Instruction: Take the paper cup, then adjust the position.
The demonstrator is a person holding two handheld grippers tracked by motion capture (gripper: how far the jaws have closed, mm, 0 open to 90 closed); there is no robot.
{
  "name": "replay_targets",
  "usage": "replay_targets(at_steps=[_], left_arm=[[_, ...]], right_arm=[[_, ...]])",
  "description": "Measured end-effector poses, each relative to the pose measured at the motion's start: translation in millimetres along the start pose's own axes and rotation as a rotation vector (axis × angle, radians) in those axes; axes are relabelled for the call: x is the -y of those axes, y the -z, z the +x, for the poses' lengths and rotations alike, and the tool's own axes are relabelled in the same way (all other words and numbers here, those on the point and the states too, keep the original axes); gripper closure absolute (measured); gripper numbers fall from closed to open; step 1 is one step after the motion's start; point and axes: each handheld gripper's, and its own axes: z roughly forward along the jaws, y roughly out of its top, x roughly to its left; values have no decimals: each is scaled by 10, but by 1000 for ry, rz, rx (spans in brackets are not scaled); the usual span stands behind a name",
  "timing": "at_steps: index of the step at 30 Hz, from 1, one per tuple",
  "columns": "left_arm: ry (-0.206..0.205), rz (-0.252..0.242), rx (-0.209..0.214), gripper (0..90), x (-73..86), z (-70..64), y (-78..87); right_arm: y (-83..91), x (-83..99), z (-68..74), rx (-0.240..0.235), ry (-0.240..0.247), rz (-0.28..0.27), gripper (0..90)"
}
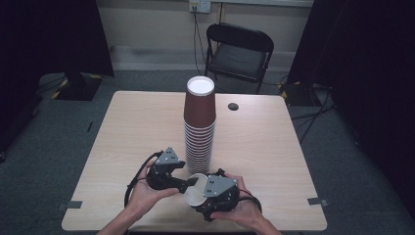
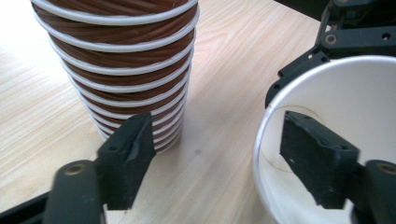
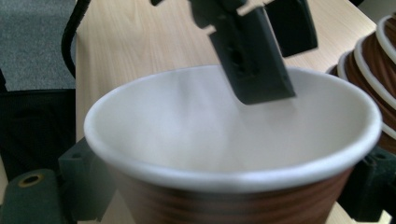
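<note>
Two grippers meet at the near edge of the counter (image 1: 122, 127), at about 6 o'clock from the cup stack (image 1: 199, 122).

Right gripper (image 1: 205, 195): held in the person's right hand (image 1: 240, 208). Its jaws are clenched on a single cup (image 1: 195, 195), one on each side of the brown wall just under the rim, as the right gripper view shows. The cup (image 3: 233, 144) sits tilted, its white mouth facing toward 9 o'clock and the left gripper.

Left gripper (image 1: 191, 183): held in the person's left hand (image 1: 144, 193). Its jaws are released and spread wide. In the left gripper view, one jaw sits inside the mouth of the cup (image 2: 336, 140), against the white lining, and the other stands outside the rim, in front of the foot of the stack (image 2: 126, 70). The rim passes between the two jaws; no pinch on it is seen. The same inner jaw appears in the right gripper view, dipping into the cup from 12 o'clock.

Stack: upside-down brown cups with white rims, nested, upright at the counter's centre, white base uppermost. It stands just beyond the two grippers, apart from the held cup.

Surroundings: a black folding chair (image 1: 239, 51) stands beyond the far edge at 12 o'clock. A dark round cap (image 1: 233, 106) lies in the counter at about 2 o'clock from the stack.
</note>
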Motion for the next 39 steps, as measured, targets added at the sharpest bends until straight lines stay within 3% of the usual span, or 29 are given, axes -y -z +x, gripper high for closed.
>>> replay_targets(at_steps=[9,11,13,21,28,32,39], left_arm=[[-17,-83,-37,198,81,83,127],[-21,-120,-35,158,106,109,161],[-42,-157,-69,161,146,125,192],[-14,-153,-120,156,268,205,279],[-39,-151,-109,156,390,220,352],[-53,-138,-131,156,484,226,386],[-37,-123,-164,156,601,293,414]], right_arm=[[33,70,-80,15,-66,-19,104],[30,89,-93,21,-83,-25,105],[37,106,-102,28,-97,-30,104],[120,177,-166,46,-165,-67,105],[208,200,-240,66,-214,-106,106],[256,225,-294,76,-253,-131,107],[330,259,-365,115,-300,-149,107]])
